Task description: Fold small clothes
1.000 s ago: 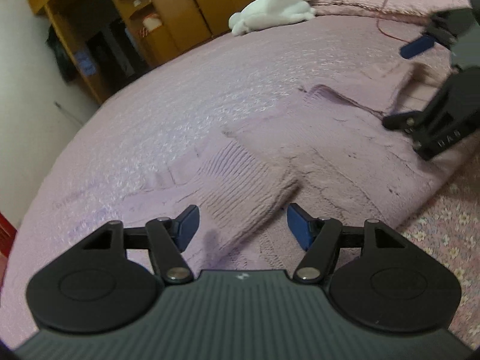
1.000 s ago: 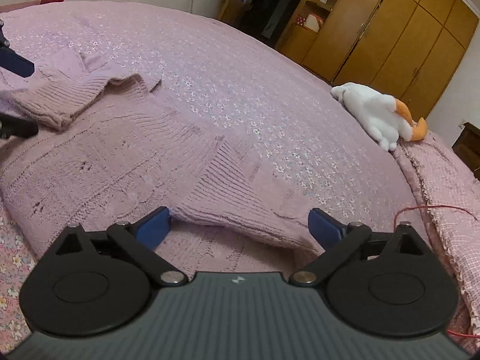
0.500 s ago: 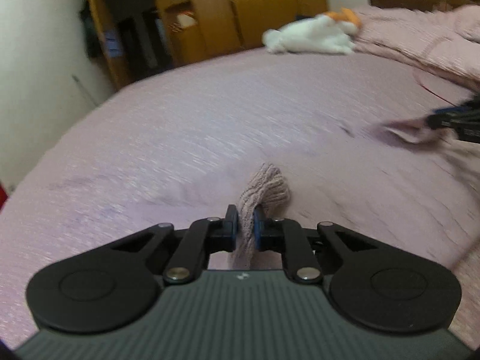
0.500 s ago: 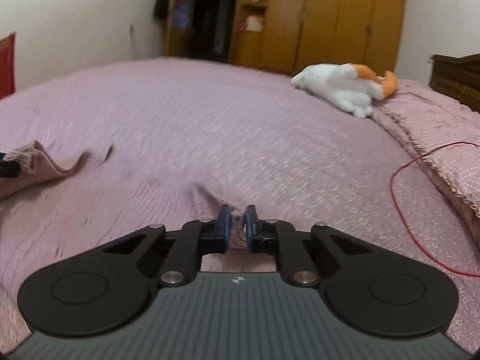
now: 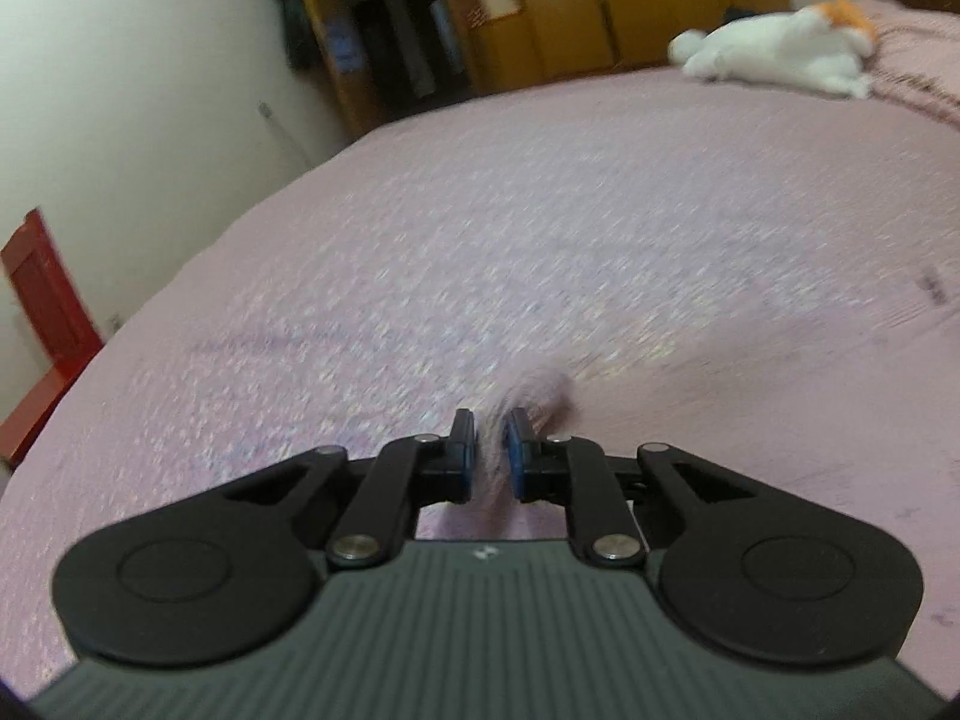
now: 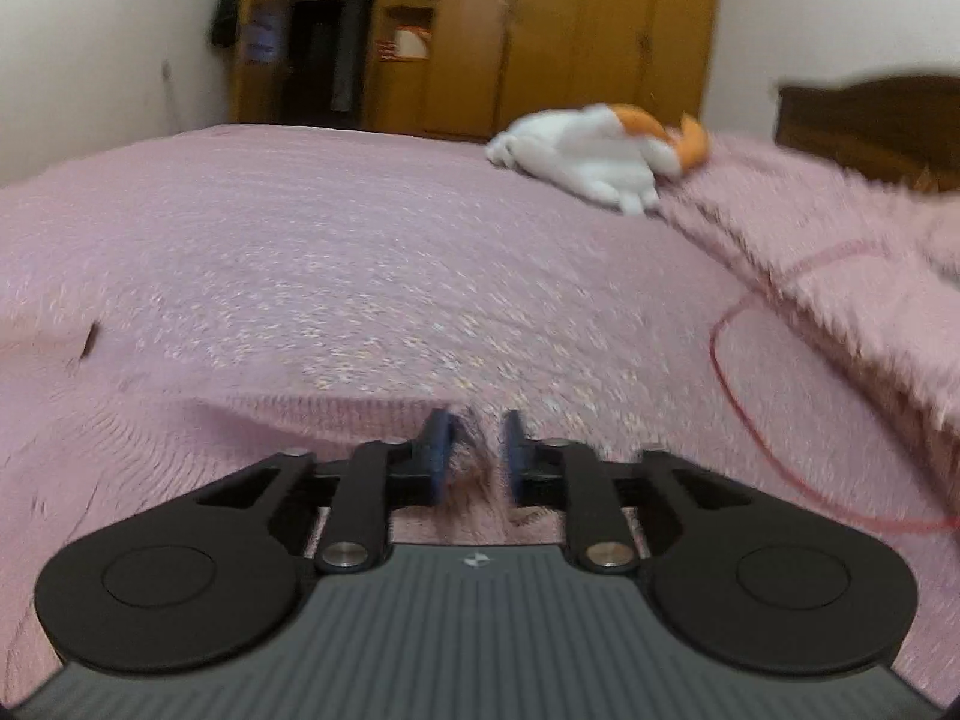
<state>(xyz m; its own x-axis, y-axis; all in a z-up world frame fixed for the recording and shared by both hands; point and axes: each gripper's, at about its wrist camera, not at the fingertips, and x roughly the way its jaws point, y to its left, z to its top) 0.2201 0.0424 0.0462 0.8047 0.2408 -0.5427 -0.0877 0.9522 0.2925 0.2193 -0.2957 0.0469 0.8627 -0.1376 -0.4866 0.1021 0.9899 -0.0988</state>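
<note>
The pale pink knit sweater (image 6: 270, 426) lies on the pink bedspread (image 6: 360, 252), its edge rising into my right gripper (image 6: 476, 456). The blue pads there stand a finger-width apart with knit fabric pinched between them. In the left wrist view a bunched ribbed piece of the sweater (image 5: 540, 393) sticks up between the pads of my left gripper (image 5: 491, 450), which is shut on it. Both views are motion-blurred. Neither gripper shows in the other's view.
A white and orange plush toy (image 6: 600, 156) lies at the far side of the bed. A red cable (image 6: 738, 372) loops on the right by a folded pink blanket (image 6: 840, 252). Wooden wardrobes (image 6: 570, 30) stand behind. A red frame (image 5: 42, 300) stands at the bed's left.
Both grippers went from open around the sweater's sleeves to shut on them, then lifted and swung across the bed. The right pads now stand slightly wider apart than half a second ago.
</note>
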